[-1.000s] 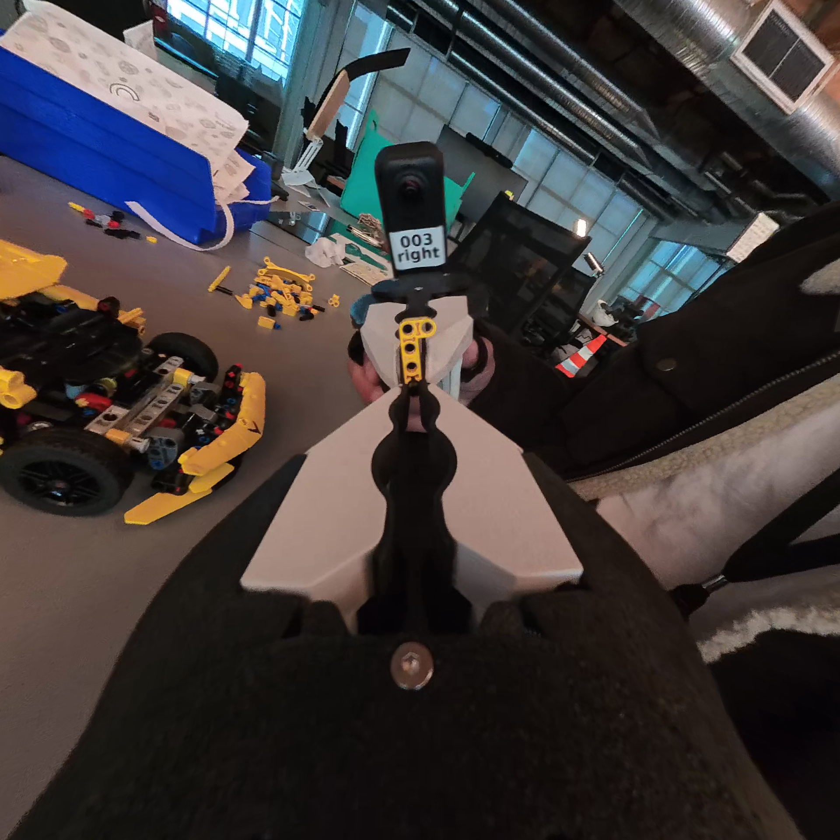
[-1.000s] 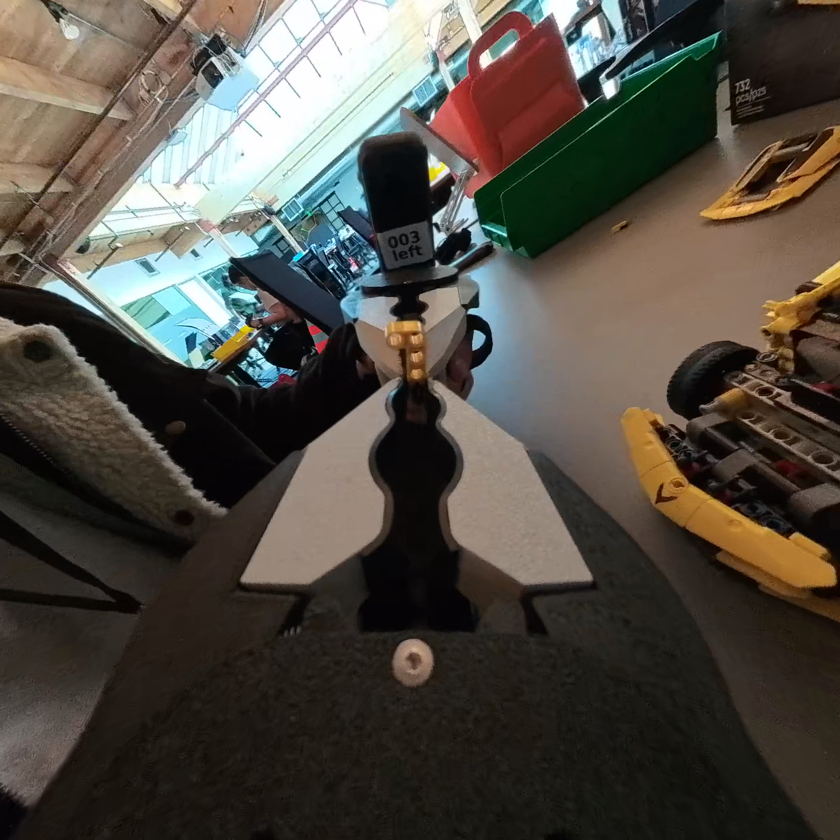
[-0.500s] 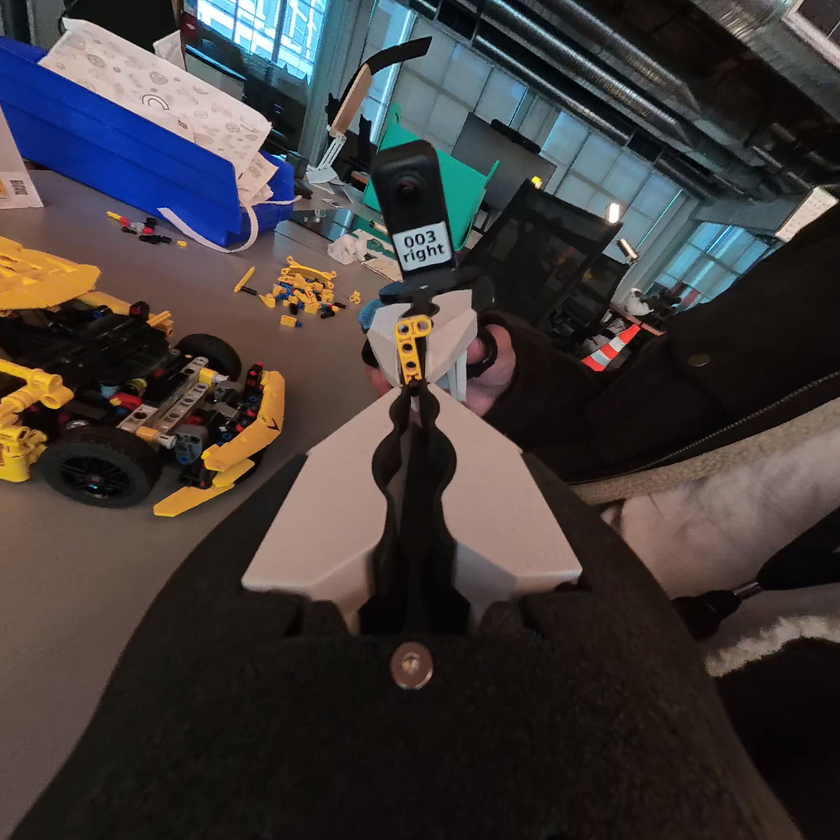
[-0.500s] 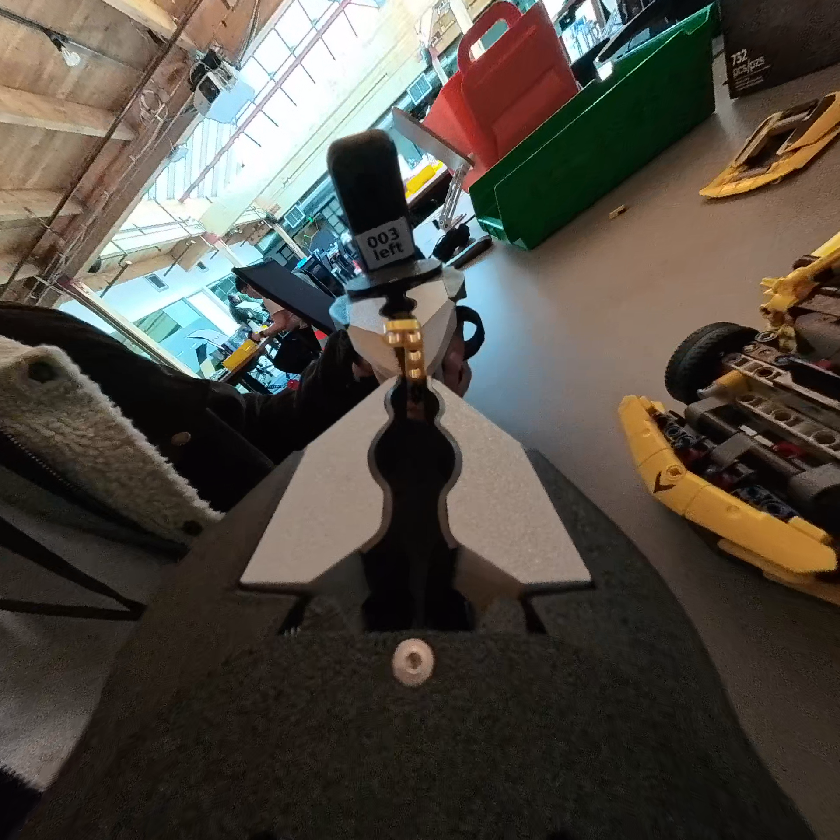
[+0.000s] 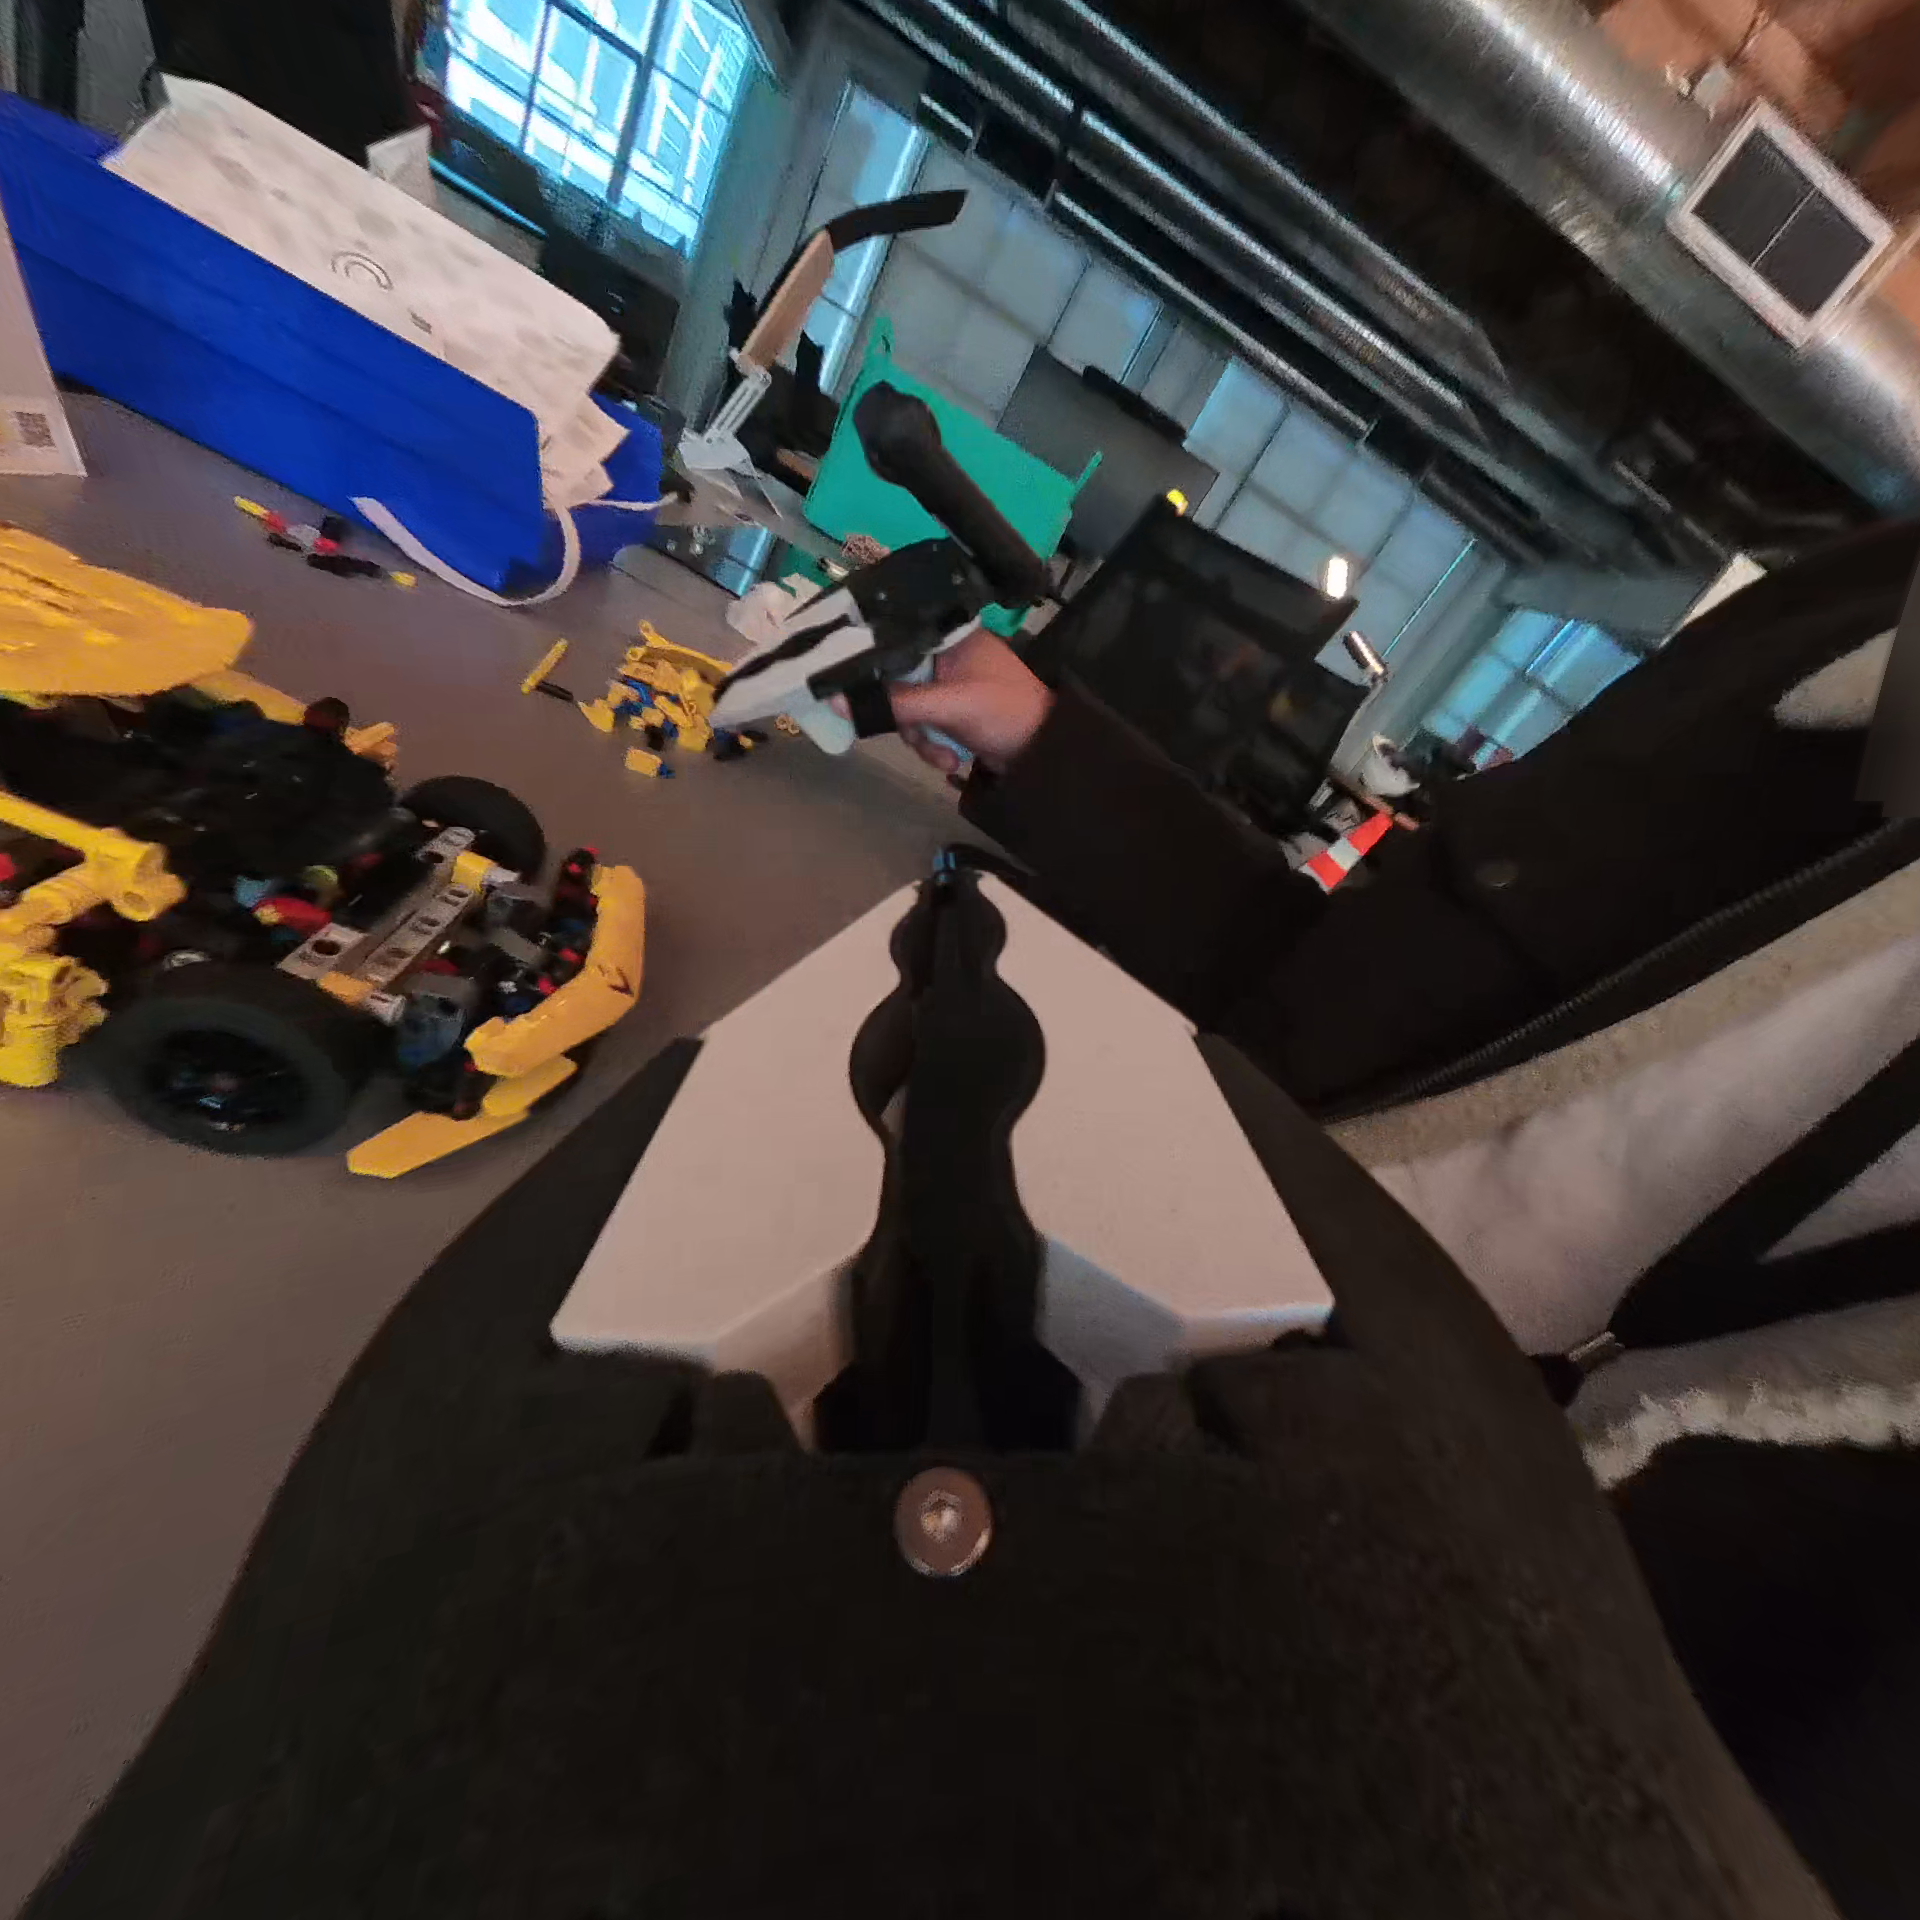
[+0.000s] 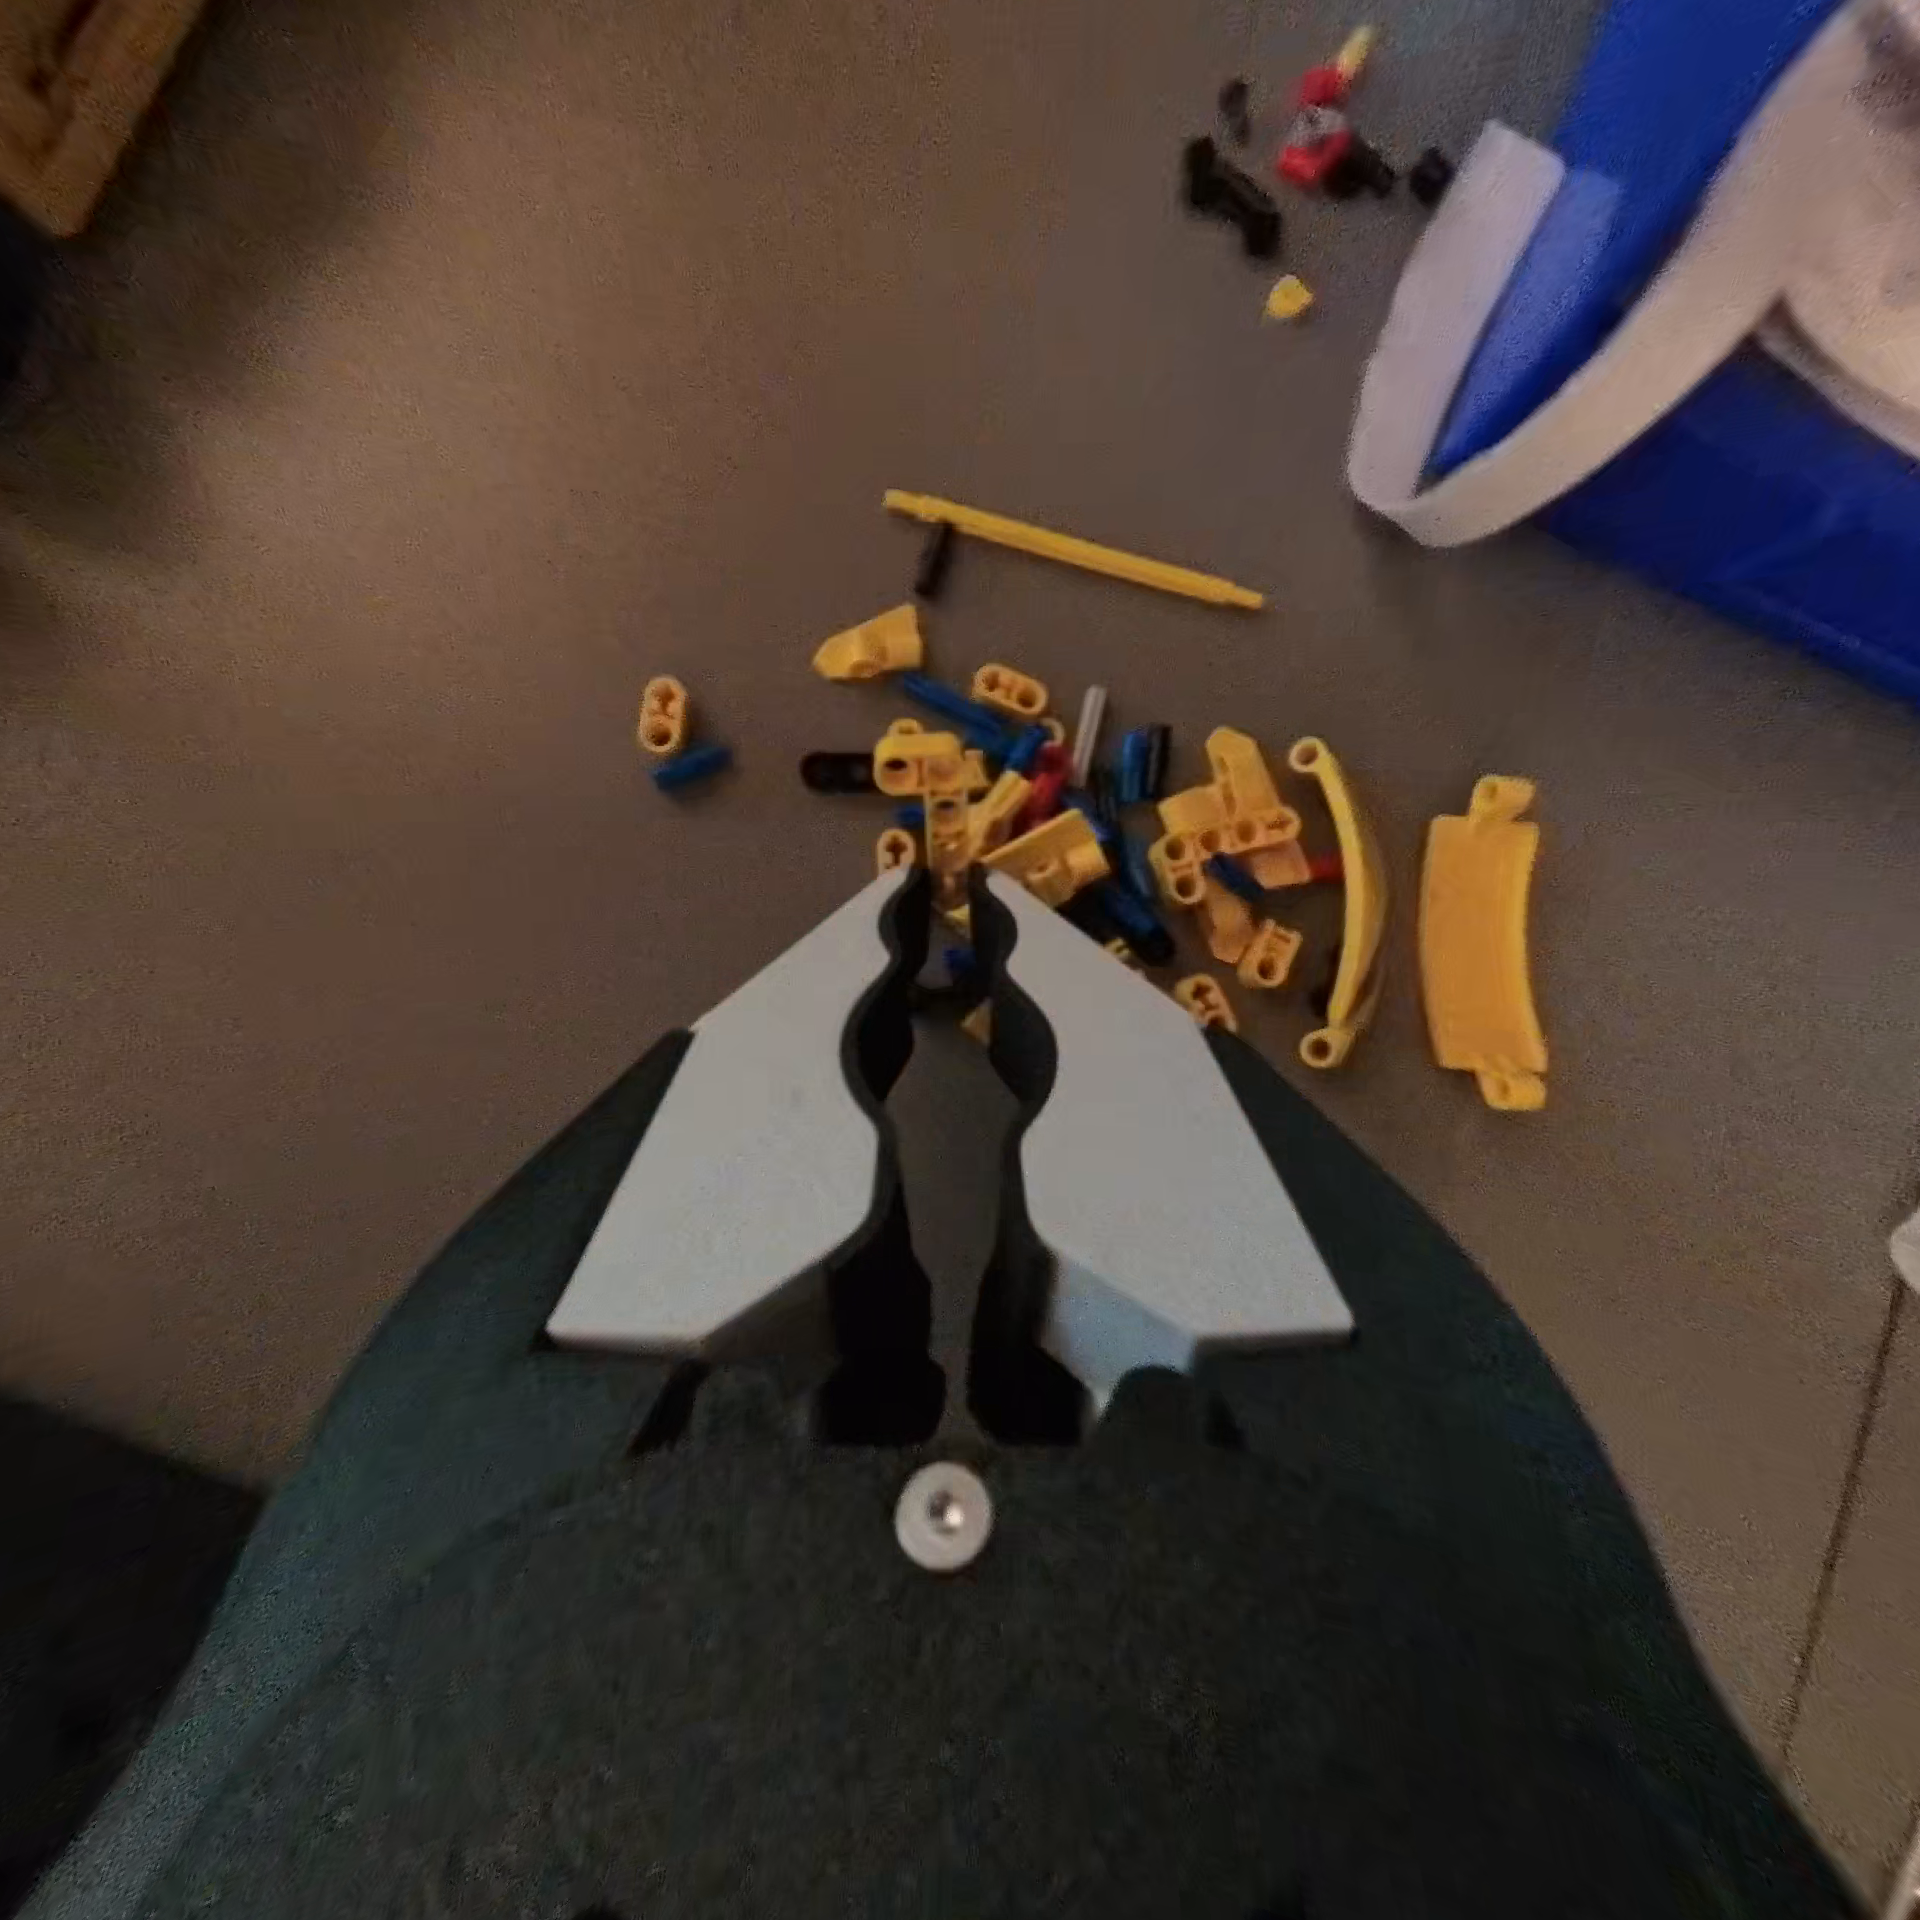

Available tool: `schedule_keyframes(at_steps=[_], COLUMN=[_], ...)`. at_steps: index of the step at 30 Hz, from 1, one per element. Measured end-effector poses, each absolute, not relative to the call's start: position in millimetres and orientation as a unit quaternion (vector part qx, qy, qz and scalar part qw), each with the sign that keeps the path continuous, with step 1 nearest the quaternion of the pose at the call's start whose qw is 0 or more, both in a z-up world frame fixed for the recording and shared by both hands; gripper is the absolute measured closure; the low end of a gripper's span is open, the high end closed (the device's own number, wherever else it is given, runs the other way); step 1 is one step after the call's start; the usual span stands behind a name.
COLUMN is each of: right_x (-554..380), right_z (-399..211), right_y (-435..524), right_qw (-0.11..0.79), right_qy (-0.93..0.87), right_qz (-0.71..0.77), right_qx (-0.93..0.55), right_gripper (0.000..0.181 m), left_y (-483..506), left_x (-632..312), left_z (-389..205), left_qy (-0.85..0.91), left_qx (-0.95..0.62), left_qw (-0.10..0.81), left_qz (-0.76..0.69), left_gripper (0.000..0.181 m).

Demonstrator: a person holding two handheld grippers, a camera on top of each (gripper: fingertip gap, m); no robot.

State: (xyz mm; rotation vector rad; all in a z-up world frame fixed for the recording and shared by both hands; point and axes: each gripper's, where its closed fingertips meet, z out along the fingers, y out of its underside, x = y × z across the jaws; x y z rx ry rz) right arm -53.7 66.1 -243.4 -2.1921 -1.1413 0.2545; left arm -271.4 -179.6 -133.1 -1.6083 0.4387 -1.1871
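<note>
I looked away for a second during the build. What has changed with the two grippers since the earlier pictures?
The right gripper swung away from the left gripper and now points down over the loose pieces, still gripping the yellow beam. The left stays shut, a small blue piece now at its tip. The yellow car stayed put.

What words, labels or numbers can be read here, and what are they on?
White card, far left in the left wrist view: a square code and small print, too small to read.
White sheet over the blue bin: printed marks, blurred, no readable words.
Right wrist view: no writing in view.
</note>
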Motion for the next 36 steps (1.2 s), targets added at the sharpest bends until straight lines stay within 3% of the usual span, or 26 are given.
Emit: schedule_keyframes(at_steps=[3, 9, 13, 17, 22, 24, 26, 31, 33, 36], right_x=[-41.5, -57.9, -170.2, -240.4, -261.1, -264.5, -263.5, -258.3, -256.8, -256.2], right_z=[-254.0, -218.0, -166.7, -117.4, -138.7, -143.3, -146.1, -152.6, -163.0, -169.6], right_y=[73.0, 70.3, -48.0, -167.8, -190.1, -190.3, -188.4, -187.6, -183.4, -180.9], right_qw=[0.284, 0.359, 0.371, 0.351, 0.322, 0.330, 0.355, 0.363, 0.357, 0.366], right_qy=[-0.387, -0.395, -0.562, -0.559, -0.587, -0.595, -0.617, -0.644, -0.658, -0.679], right_qz=[0.106, 0.126, 0.348, 0.581, 0.567, 0.552, 0.526, 0.488, 0.458, 0.418], right_qx=[-0.871, -0.836, -0.653, -0.476, -0.480, -0.482, -0.465, -0.465, -0.480, -0.480], right_gripper=[0.174, 0.153, 0.146, 0.154, 0.154, 0.171, 0.173, 0.172, 0.159, 0.178], left_y=[-176.4, -171.8, -173.0, -179.5, -185.4, -186.0, -185.2, -185.3, -183.6, -183.6], left_x=[-270.7, -277.6, -272.6, -266.4, -257.0, -254.5, -253.7, -248.8, -250.3, -249.7], left_z=[-137.6, -138.0, -138.8, -137.7, -140.7, -142.4, -144.7, -150.8, -151.7, -152.6], left_qy=[0.178, 0.148, 0.152, 0.172, 0.198, 0.203, 0.203, 0.218, 0.210, 0.211], left_qx=[-0.680, -0.680, -0.680, -0.674, -0.678, -0.681, -0.686, -0.699, -0.700, -0.702], left_qw=[0.516, 0.512, 0.503, 0.498, 0.489, 0.484, 0.480, 0.475, 0.472, 0.469], left_qz=[-0.490, -0.504, -0.512, -0.517, -0.512, -0.510, -0.508, -0.488, -0.493, -0.493], left_gripper=[0.178, 0.178, 0.178, 0.178, 0.178, 0.178, 0.178, 0.178, 0.178, 0.178])
